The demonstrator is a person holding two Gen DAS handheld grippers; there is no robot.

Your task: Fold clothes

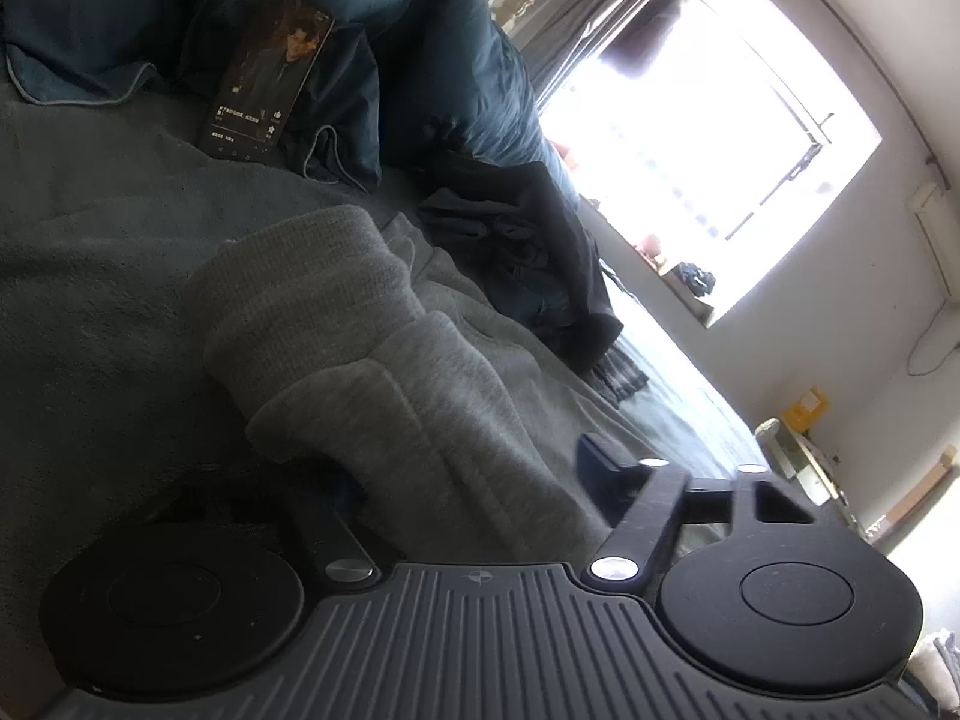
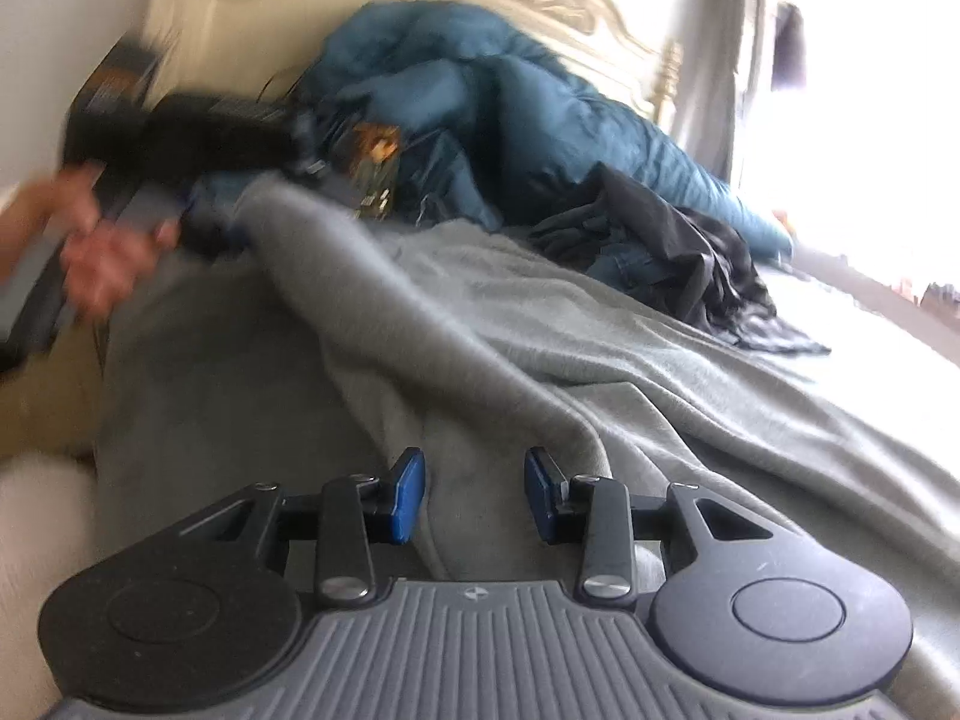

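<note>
The grey garment (image 1: 372, 360) lies bunched on the bed (image 1: 90, 276). A thick fold of it sits between the fingers of the left claw (image 1: 456, 480); I cannot tell if they press it. The right claw (image 2: 475, 495) stands open over the grey cloth, pads clear.

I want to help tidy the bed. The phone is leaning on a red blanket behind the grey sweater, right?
Not quite: the blanket is dark blue-teal, not red. The left wrist view shows the phone propped against it, behind the grey sweater.
</note>
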